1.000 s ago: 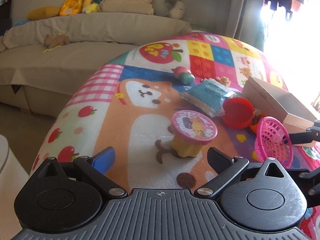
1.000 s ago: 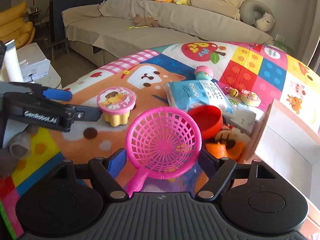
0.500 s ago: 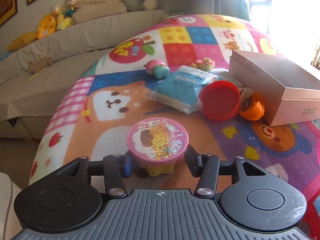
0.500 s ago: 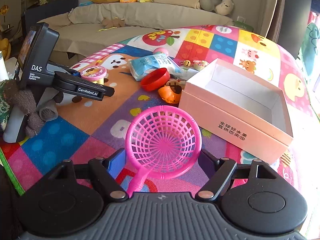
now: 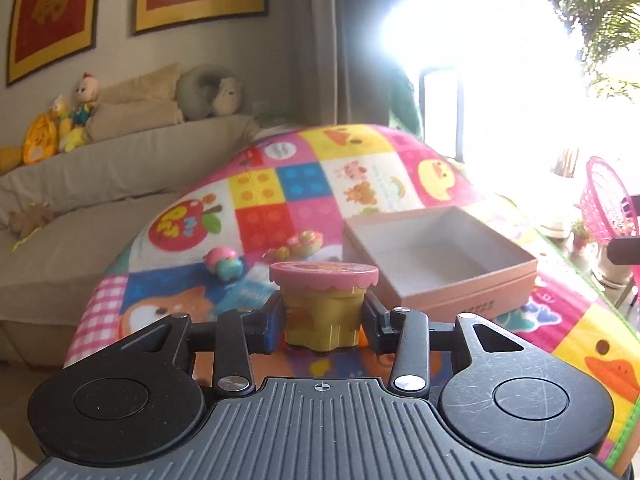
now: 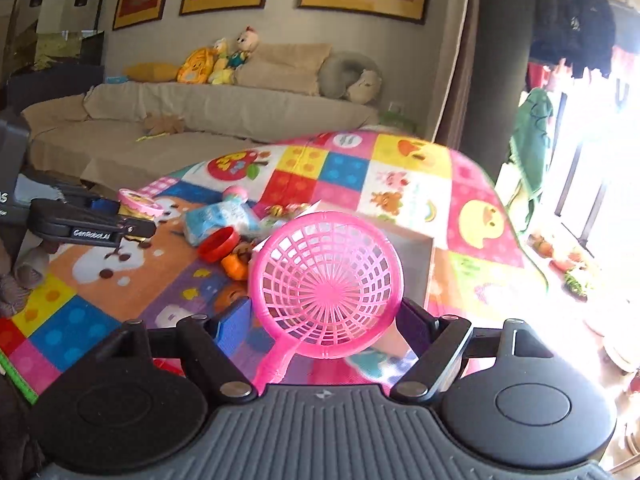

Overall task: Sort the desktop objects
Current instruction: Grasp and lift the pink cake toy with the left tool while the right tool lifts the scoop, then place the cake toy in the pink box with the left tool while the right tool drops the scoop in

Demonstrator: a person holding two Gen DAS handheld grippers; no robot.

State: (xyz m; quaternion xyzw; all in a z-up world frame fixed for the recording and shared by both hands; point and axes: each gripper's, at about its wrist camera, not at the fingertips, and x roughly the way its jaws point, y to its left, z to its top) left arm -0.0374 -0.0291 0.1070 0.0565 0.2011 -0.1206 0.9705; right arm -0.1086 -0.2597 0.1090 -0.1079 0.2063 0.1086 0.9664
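the left claw (image 5: 323,322) squeezes one yellow cup (image 5: 324,308) at frame center. the right claw (image 6: 326,320) grips one pink strainer (image 6: 326,284). one open box (image 5: 438,262) sits center right.

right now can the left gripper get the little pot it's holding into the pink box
Probably yes. The left gripper is shut on the little pot, lifted off the mat, and the pink box sits open-topped just ahead to its right, with nothing visible between them.
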